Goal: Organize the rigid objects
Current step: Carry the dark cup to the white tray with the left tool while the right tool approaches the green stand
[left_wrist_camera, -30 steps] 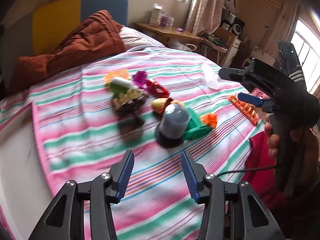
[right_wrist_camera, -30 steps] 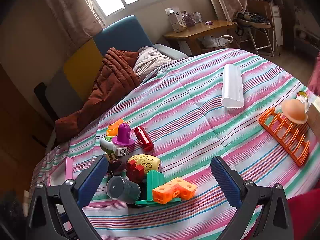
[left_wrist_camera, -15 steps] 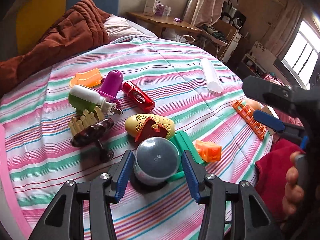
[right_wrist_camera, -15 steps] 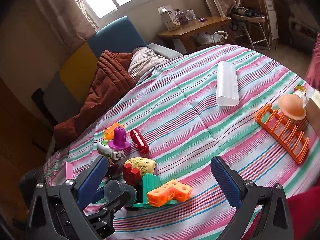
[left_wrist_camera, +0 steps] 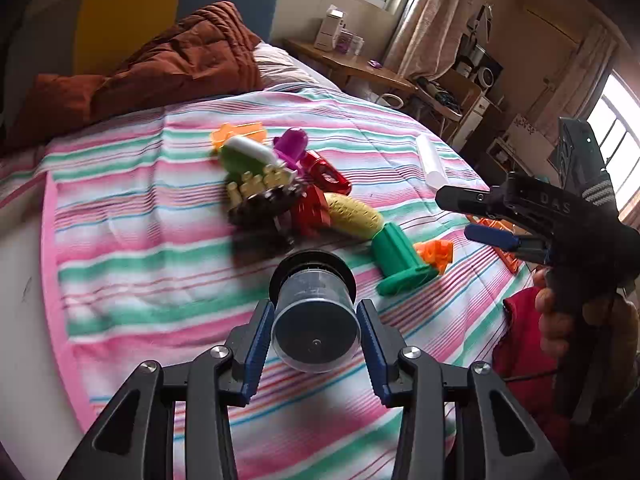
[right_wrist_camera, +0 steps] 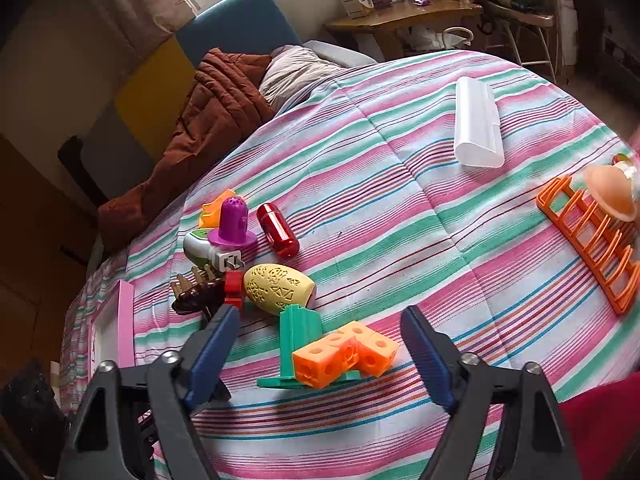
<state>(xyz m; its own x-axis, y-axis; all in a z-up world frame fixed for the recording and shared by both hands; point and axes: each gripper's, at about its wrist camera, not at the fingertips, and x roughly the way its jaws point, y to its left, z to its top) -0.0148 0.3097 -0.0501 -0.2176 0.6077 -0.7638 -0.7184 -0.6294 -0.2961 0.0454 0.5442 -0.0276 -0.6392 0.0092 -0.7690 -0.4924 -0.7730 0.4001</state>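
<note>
Striped pink-and-green bedspread [right_wrist_camera: 400,184] is carrying a pile of plastic toys, with a rust-brown quilt [left_wrist_camera: 160,64] bunched up near the headboard. Left claw [left_wrist_camera: 316,332] has just been closing and is clamping a small grey translucent plastic cup [left_wrist_camera: 314,316] lifted off the bed. Right claw [right_wrist_camera: 320,344] has just been narrowing too, hanging empty around the orange perforated cube block [right_wrist_camera: 346,354], pads clear of it, beside the green plastic stand [right_wrist_camera: 298,336].
</note>
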